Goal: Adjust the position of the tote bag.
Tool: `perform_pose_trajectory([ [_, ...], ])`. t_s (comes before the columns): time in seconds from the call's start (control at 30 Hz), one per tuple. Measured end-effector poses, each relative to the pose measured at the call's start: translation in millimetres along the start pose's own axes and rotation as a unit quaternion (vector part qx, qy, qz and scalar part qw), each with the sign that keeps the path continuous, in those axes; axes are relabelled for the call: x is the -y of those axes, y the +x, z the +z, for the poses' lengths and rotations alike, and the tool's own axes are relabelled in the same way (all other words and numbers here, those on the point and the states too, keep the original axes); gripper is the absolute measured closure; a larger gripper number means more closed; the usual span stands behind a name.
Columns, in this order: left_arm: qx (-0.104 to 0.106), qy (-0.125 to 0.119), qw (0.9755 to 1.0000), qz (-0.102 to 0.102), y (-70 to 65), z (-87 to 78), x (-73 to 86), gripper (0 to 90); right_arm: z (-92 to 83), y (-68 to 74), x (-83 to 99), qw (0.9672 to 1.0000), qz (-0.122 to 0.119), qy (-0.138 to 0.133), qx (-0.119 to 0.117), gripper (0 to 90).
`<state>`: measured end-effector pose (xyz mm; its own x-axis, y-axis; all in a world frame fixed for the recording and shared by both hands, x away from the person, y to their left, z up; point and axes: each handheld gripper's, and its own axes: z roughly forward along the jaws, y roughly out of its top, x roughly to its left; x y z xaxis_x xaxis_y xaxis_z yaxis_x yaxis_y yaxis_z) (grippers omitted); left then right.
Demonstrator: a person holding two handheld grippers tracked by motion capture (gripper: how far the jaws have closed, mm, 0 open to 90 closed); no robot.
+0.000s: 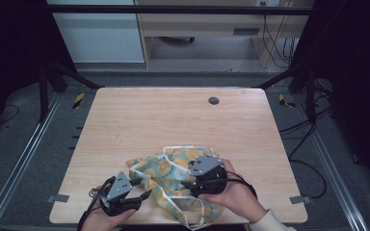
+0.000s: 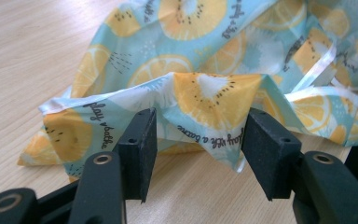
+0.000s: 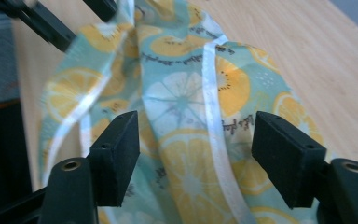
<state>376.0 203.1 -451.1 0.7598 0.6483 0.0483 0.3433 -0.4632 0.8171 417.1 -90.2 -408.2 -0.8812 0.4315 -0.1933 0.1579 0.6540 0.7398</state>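
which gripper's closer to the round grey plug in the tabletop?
Right. The right gripper sits over the cloth, nearly below the plug; the left gripper is at the near-left edge, farther away.

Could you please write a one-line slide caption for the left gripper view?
Left gripper, jaws open, faces a raised fold of crumpled light-blue lemon-print cloth on the pale wooden table.

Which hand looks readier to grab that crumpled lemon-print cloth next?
Probably the left gripper: its open jaws flank a raised fold at the edge of the light-blue lemon-print cloth. The right gripper hangs open over flatter cloth.
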Motion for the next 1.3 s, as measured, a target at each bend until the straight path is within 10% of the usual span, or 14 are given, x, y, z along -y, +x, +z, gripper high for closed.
perform_pose_trajectory([
  [0.23,0.000,-0.003,1.0000,-0.002,-0.1,-0.3,-0.7,46.2,1.1,-1.0,-1.1,0.9988,-0.027,0.011,0.039,61.2],
  [0.47,-0.005,-0.003,1.0000,-0.003,1.4,-1.9,-2.0,46.0,-6.3,-12.1,-5.1,0.9999,0.011,-0.004,0.007,88.9],
  [0.93,-0.026,-0.042,0.9988,0.002,-2.2,-21.6,-22.3,41.7,-25.4,-32.1,-28.7,0.9969,0.047,-0.061,-0.016,90.0],
  [1.3,-0.014,-0.061,0.9976,0.031,-14.3,-16.4,-62.5,39.2,-14.0,-56.9,-40.9,0.9960,0.071,-0.054,-0.011,90.0],
])
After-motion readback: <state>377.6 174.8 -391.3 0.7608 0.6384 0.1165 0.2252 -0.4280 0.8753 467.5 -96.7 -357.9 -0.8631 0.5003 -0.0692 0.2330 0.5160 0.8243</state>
